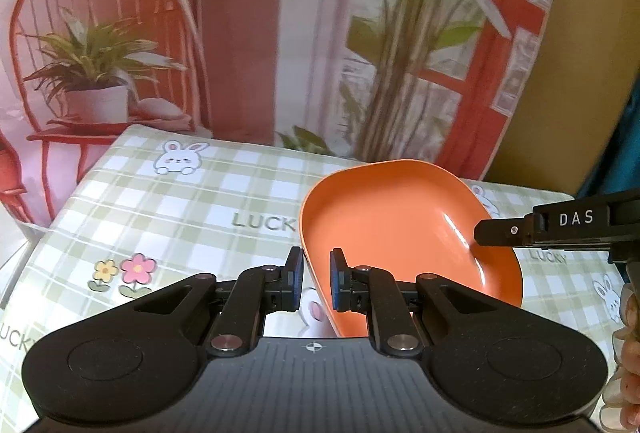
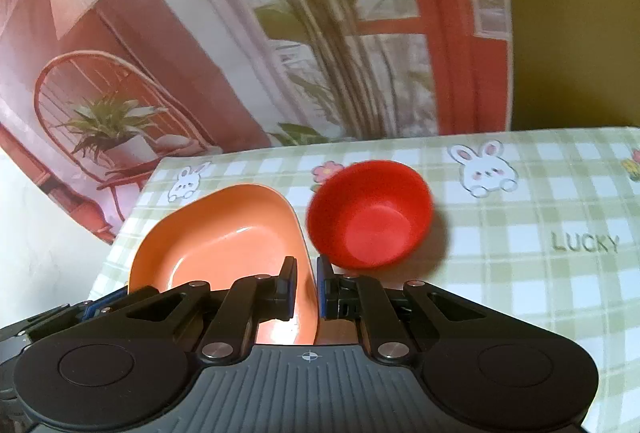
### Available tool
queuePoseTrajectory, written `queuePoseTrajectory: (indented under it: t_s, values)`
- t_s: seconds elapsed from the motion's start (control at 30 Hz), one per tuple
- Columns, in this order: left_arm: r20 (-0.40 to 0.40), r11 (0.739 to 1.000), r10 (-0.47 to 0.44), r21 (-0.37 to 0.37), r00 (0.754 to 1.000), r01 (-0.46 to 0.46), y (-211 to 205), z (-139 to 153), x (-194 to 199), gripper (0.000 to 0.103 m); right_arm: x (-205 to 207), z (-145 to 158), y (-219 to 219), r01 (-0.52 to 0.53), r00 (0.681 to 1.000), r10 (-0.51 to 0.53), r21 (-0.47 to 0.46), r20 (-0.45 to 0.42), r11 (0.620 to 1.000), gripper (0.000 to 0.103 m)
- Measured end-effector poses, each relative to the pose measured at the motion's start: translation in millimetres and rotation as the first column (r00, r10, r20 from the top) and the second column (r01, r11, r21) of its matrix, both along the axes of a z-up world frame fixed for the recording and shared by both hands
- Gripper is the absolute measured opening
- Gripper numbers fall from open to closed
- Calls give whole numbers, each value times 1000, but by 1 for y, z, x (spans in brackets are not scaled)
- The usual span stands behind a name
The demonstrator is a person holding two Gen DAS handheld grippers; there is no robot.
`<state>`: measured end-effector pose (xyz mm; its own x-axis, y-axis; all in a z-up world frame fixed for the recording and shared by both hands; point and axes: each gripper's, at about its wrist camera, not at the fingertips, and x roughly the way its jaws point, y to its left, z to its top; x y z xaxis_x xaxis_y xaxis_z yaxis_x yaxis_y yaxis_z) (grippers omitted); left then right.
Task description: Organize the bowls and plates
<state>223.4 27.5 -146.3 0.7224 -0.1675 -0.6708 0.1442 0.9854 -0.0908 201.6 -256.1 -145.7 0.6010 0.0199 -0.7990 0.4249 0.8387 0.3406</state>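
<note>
An orange oblong dish point(image 1: 400, 225) is held by its rims between both grippers, tilted above the checked tablecloth point(image 1: 180, 217). My left gripper point(image 1: 316, 281) is shut on the dish's near left rim. In the right wrist view my right gripper point(image 2: 306, 289) is shut on the right rim of the same orange dish point(image 2: 224, 237). The right gripper point(image 1: 482, 233) also shows from the side, reaching over the dish. The left gripper point(image 2: 94, 307) peeks in at the lower left. A red round bowl point(image 2: 372, 217) stands on the cloth just beyond the right gripper, apart from the dish.
The tablecloth point(image 2: 520, 241) has rabbits and "LUCKY" printed on it. Behind the table's far edge hangs a printed backdrop point(image 1: 240, 33) with a red chair and plants. A person's hand point(image 1: 628, 353) shows at the right edge.
</note>
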Motion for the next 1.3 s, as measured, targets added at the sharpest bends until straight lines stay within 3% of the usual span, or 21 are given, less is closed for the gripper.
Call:
queuePoseTrajectory:
  t_s: [0.63,1.3]
  values:
    - [-10,990,-140,14,990,140,-65,-9,-31,15,-91,-9,-40,104,995,-104,34,5,994,10]
    - [-17,972,-229,56,973,229,-83,-12,-50,15,-141,-27,-40,156,987,-158,92,8,983,12]
